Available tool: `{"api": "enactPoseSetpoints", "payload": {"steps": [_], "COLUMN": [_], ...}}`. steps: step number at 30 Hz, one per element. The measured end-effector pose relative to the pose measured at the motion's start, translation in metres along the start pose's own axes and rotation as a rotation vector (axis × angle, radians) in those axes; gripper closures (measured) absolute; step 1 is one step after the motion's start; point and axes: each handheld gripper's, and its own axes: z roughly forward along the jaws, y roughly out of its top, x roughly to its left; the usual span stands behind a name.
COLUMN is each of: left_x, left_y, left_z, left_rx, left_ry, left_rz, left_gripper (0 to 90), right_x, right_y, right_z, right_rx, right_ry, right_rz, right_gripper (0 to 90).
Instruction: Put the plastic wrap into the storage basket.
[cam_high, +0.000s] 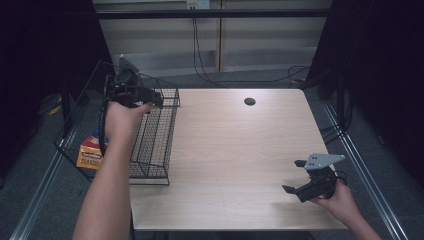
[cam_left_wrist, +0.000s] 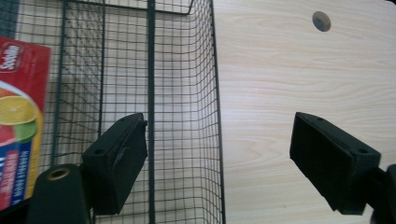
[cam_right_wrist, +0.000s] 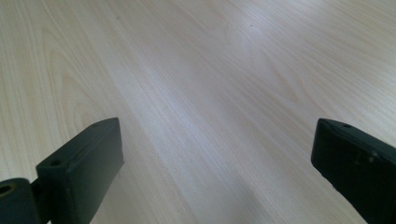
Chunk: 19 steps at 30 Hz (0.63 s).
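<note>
Black wire forms the basket (cam_high: 155, 132) at the tabletop's (cam_high: 235, 150) left edge, where the orange box (cam_high: 90, 152) is kept contained, while the left gripper (cam_high: 150, 97) above and the right gripper (cam_high: 295, 176) near right are held with jaws apart, empty.

- The left hand-held gripper (cam_high: 150, 100) is held far forward on an outstretched forearm, jaws parted (nothing between them).
- The right hand-held gripper (cam_high: 295, 176) is held low, jaws spread wide.
</note>
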Motion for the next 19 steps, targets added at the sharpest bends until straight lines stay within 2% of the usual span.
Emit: {"api": "enactPoseSetpoints", "payload": {"steps": [12,19], "left_x": [-0.019,-0.026], "left_y": [-0.009,-0.011], "left_z": [0.021,0.024], "left_rx": [0.013,0.004], "left_ry": [-0.06,-0.088], "left_rz": [0.058,0.081], "left_gripper": [16.2,15.2], "right_x": [0.0,0.0], "right_y": [0.0,0.0], "right_z": [-0.001,-0.001], "right_rx": [0.0,0.0], "right_ry": [-0.004,-0.002], "right_rz": [0.003,0.003], "right_gripper": [2.0,1.9]}}
